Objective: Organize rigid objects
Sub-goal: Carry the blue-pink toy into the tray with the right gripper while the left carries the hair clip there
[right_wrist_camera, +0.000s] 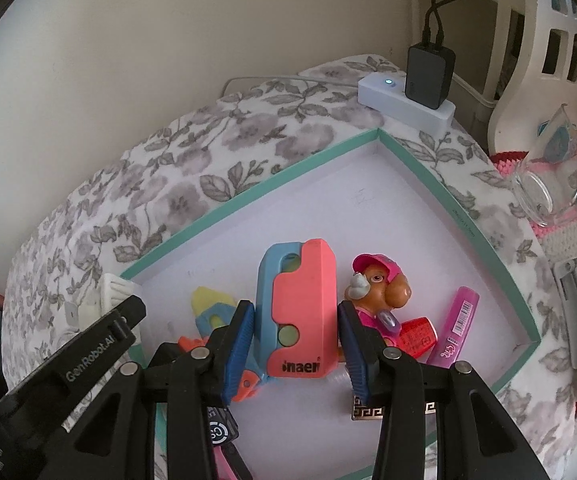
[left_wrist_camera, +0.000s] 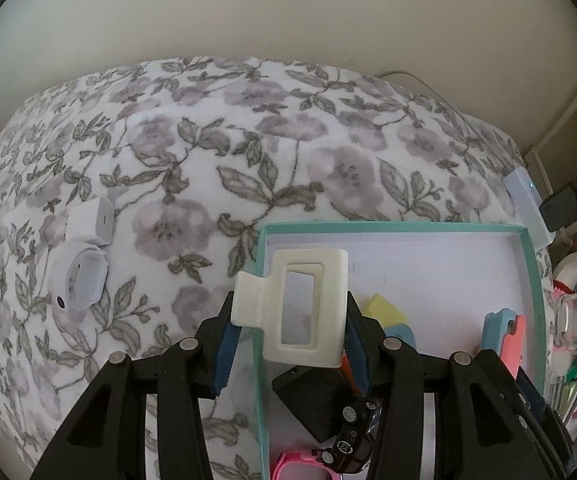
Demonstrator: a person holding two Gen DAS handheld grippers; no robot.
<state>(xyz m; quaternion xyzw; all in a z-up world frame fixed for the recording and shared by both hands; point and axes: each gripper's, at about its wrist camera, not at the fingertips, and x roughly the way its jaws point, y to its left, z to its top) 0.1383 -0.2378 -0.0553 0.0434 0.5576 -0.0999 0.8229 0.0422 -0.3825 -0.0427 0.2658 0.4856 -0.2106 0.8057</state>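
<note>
My left gripper is shut on a cream hair claw clip and holds it above the left rim of a teal-edged white box. My right gripper is shut on a pink and blue plastic case marked "inaer" and holds it over the box floor. In the box lie a black block, a black toy car, a toy dog figure, a pink tube, a red piece and yellow and blue shapes.
The box sits on a floral blanket. A white charger cube and a round white case lie on the blanket at left. A white power strip with a black adapter sits behind the box. A glass cup lies at right.
</note>
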